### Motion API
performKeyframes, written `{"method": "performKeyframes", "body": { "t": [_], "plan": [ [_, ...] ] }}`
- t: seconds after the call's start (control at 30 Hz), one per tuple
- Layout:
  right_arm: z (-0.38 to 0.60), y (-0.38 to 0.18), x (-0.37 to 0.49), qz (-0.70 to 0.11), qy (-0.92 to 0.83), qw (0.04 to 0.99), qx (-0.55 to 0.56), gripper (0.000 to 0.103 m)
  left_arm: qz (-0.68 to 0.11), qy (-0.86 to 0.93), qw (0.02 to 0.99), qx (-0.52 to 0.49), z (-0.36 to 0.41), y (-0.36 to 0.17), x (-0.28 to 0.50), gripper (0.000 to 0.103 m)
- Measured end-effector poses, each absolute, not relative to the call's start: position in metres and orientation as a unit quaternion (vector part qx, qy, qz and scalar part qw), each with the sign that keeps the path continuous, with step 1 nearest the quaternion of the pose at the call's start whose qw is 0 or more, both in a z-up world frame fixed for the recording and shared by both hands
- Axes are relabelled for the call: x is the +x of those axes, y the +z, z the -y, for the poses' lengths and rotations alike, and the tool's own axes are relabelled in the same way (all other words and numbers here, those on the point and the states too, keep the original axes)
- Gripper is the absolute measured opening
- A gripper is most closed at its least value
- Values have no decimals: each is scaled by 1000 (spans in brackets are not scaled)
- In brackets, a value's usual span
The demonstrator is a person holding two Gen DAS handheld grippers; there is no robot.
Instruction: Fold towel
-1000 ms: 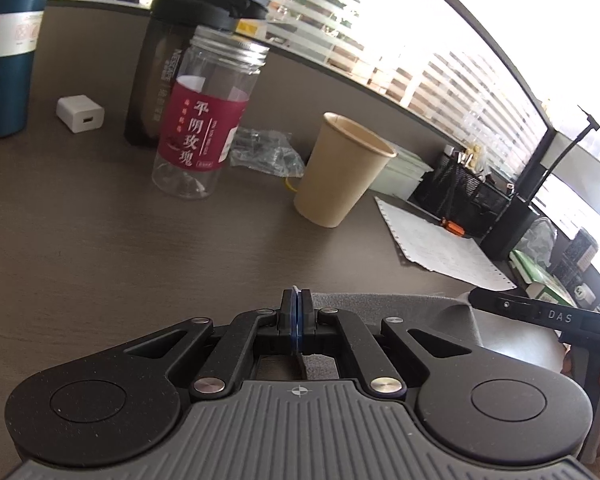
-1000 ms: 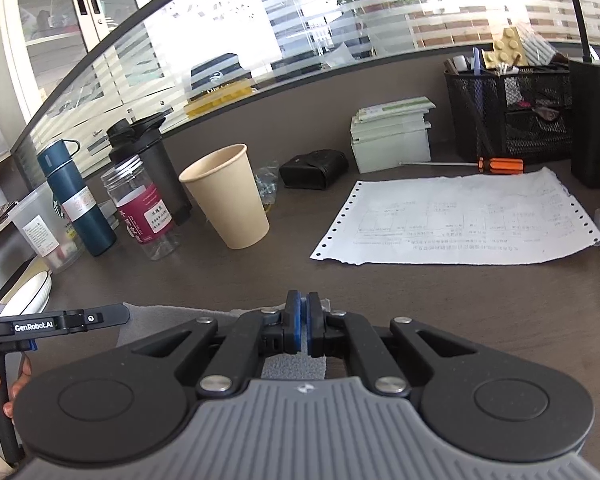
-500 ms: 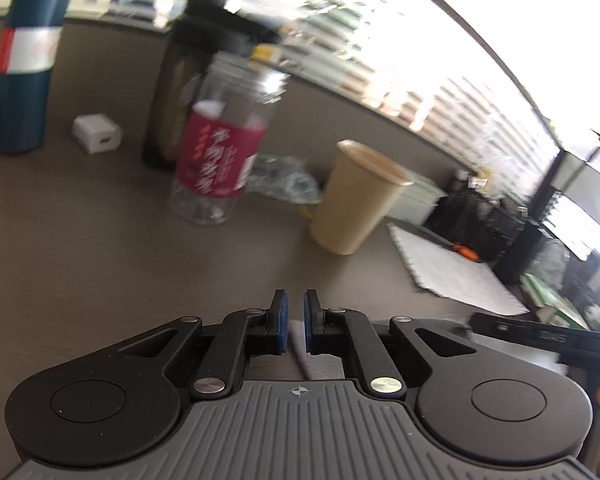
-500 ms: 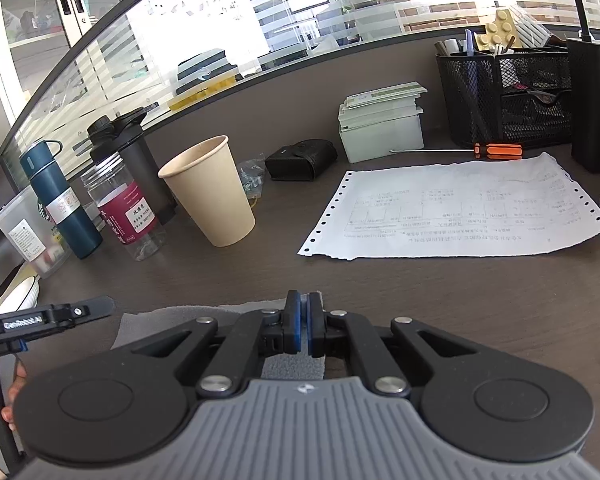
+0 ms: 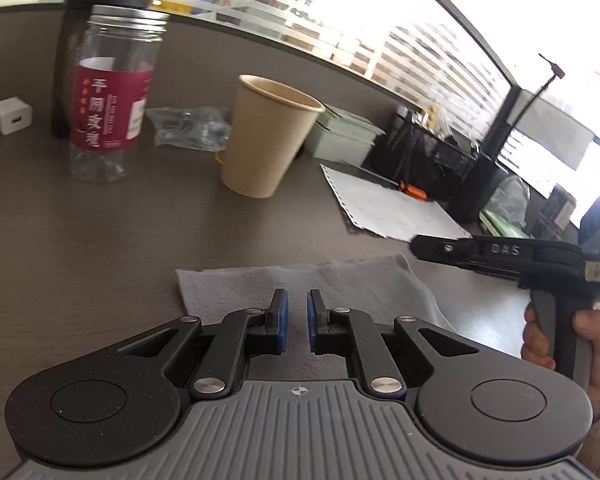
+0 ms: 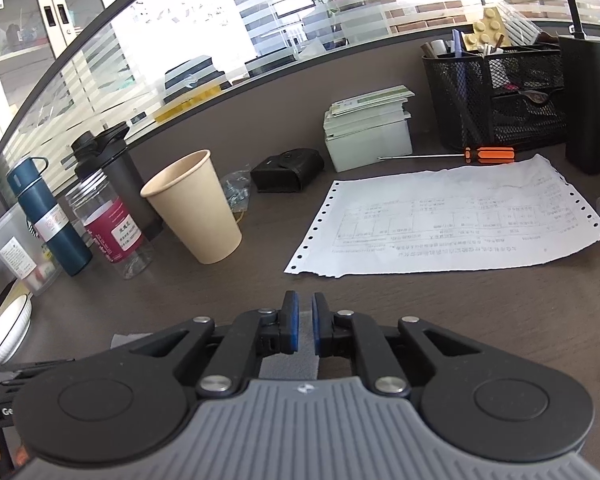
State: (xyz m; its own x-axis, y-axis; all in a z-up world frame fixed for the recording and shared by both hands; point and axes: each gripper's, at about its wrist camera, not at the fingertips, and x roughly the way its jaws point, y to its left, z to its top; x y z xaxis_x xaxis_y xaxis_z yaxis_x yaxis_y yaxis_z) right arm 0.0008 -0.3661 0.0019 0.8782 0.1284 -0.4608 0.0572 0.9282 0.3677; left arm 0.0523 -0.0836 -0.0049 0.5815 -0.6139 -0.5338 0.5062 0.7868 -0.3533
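Grey towel (image 5: 300,280) flat on desk (image 5: 100,232), beneath left gripper (image 5: 294,322) and right gripper (image 6: 305,324), both slightly spread, holding nothing

Office desk against a glazed partition, in bright daylight

A dark brown desk (image 6: 480,304) runs up to a low brown partition wall (image 6: 236,120) at 12 o'clock; above it, frosted-striped glass (image 6: 204,36) glares white with daylight. At 10 o'clock in the right wrist view stands a pale cabinet with glass doors (image 6: 32,20).

Both tongs parted — L (image 5: 294,322), R (image 6: 305,326) — empty.
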Motion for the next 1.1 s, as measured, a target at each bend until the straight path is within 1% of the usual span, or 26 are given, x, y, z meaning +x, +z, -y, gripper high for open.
{"method": "performKeyframes", "body": {
  "t": [0.23,0.4,0.57,0.63,0.73,0.87,0.93,1.1],
  "plan": [
    [352,3,-15,-262,63,951,149,11,-320,-317,889,-78,78,2,45,19],
    [340,3,-28,-275,101,949,115,11,-308,-342,885,-73,77,15,27,27],
    [327,3,-41,-288,139,944,80,11,-321,-373,870,-39,97,12,21,27],
    [322,4,-47,-292,153,942,66,11,-339,-379,860,-23,105,7,25,27],
    [310,2,-47,-306,168,935,58,11,-352,-388,851,-20,113,2,31,28],
    [308,-5,-48,-311,168,934,43,11,-341,-366,866,-9,120,1,45,28],
    [308,-6,-47,-312,168,934,44,11,-329,-346,878,4,122,-1,53,24],
    [308,-7,-47,-310,170,934,46,11,-320,-315,893,-17,104,5,65,23]
  ]
}}
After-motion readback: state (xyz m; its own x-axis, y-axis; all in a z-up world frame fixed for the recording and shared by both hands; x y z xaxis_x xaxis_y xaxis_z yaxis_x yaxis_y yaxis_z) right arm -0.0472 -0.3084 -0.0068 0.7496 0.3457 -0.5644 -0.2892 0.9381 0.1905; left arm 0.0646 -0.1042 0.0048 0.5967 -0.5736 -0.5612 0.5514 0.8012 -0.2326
